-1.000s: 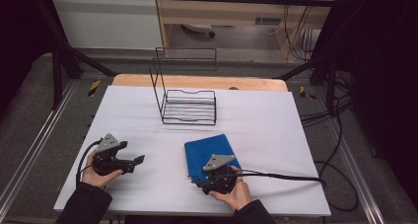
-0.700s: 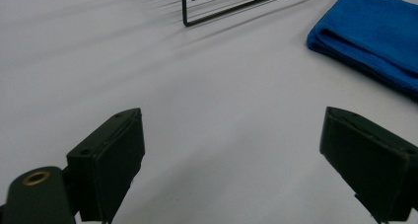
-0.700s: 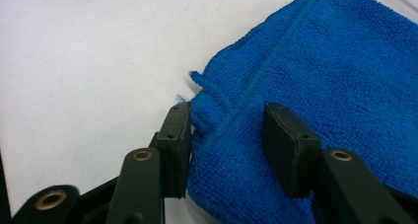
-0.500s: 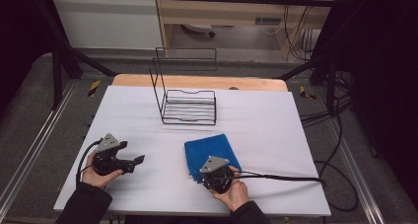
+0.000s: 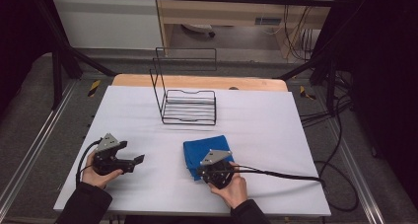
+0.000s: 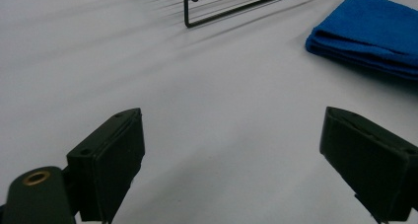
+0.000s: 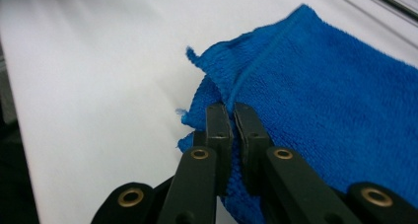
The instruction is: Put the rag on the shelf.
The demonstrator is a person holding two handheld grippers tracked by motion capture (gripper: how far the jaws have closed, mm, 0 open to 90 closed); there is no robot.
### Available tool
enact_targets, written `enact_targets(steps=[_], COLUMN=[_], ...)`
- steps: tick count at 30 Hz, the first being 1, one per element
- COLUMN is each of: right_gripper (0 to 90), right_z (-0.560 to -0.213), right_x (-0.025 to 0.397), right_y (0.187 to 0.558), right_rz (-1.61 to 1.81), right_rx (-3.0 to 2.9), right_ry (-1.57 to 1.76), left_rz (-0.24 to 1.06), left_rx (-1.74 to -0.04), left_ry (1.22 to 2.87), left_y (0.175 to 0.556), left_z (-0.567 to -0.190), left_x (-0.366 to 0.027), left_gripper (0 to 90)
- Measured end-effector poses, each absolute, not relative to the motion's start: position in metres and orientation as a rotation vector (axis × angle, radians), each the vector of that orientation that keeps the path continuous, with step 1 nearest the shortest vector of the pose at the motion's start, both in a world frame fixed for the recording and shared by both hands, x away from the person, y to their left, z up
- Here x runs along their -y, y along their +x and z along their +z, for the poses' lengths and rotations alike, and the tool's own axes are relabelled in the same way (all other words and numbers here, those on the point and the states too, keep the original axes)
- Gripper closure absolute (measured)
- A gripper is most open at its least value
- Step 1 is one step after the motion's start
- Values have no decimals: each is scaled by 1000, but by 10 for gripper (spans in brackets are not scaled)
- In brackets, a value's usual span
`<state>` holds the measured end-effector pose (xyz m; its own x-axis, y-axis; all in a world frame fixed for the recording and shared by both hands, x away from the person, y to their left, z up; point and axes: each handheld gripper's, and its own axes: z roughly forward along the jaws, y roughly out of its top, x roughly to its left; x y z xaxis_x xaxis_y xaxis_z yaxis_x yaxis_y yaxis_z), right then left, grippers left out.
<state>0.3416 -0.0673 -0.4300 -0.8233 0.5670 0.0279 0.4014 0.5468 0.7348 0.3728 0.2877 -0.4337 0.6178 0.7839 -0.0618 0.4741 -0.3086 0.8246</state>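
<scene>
A folded blue towel (image 5: 207, 150) lies on the white table (image 5: 276, 135), right of centre near the front. My right gripper (image 5: 203, 172) sits at its near corner, shut on the towel (image 7: 315, 105); in the right gripper view (image 7: 231, 113) a lifted fold of the edge is pinched between the two black jaws. My left gripper (image 5: 135, 162) rests at the front left of the table, open, with nothing between its jaws (image 6: 236, 150). In the left gripper view the towel (image 6: 369, 34) lies apart at the upper right.
A black wire rack (image 5: 187, 105) stands at the back centre of the table, its tall wire end on the left; its base (image 6: 236, 2) is at the top of the left gripper view. A cable (image 5: 281, 174) trails right from my right gripper.
My right gripper has shifted a little to the left along the towel's near edge. The left gripper has stayed where it was.
</scene>
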Motion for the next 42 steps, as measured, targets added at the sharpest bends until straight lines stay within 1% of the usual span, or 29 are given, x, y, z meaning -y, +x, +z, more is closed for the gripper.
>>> enact_targets(steps=[6, 13, 18, 19, 22, 23, 25, 27, 28, 29, 30, 31, 35, 39, 42], right_gripper=[871, 870, 848, 827, 704, 635, 552, 434, 392, 362, 362, 301, 189, 110, 81], right_z=[-427, -426, -434, -436, -436, -433, -424, -415, -412, -408, -408, -402, -398, -399, -403], right_x=[45, 9, -6, -7, -6, -5, -2, 4, 8, 12, 12, 24, 47, 70, 85], right_y=[344, 342, 343, 344, 343, 342, 342, 344, 346, 348, 348, 353, 364, 373, 377], right_rz=[1225, 1263, 1279, 1275, 1312, 1334, 1359, 1371, 1373, 1369, 1369, 1370, 1368, 1362, 1367], right_rx=[-2578, -2601, -2621, -2644, -2649, -2637, -2611, -2577, -2564, -2550, -2550, -2515, -2471, -2433, -2421], right_ry=[907, 906, 905, 911, 891, 884, 870, 857, 855, 857, 857, 871, 917, 946, 964], left_rz=[448, 447, 444, 443, 441, 440, 440, 441, 441, 441, 440, 437, 429, 424, 419], left_rx=[-995, -998, -998, -998, -1000, -1001, -1000, -998, -1000, -1000, -998, -996, -996, -991, -984], left_ry=[1964, 1958, 1959, 1958, 1957, 1957, 1958, 1958, 1955, 1955, 1958, 1959, 1954, 1958, 1968], left_y=[373, 373, 372, 372, 373, 373, 372, 372, 372, 372, 373, 372, 373, 373, 374], left_z=[-433, -433, -433, -433, -433, -433, -433, -432, -432, -432, -432, -431, -430, -429, -427], left_x=[-288, -289, -289, -289, -289, -289, -289, -289, -289, -289, -289, -289, -286, -283, -280], left_gripper=[102, 101, 101, 101, 101, 101, 100, 99, 99, 98, 98, 97, 89, 81, 77])
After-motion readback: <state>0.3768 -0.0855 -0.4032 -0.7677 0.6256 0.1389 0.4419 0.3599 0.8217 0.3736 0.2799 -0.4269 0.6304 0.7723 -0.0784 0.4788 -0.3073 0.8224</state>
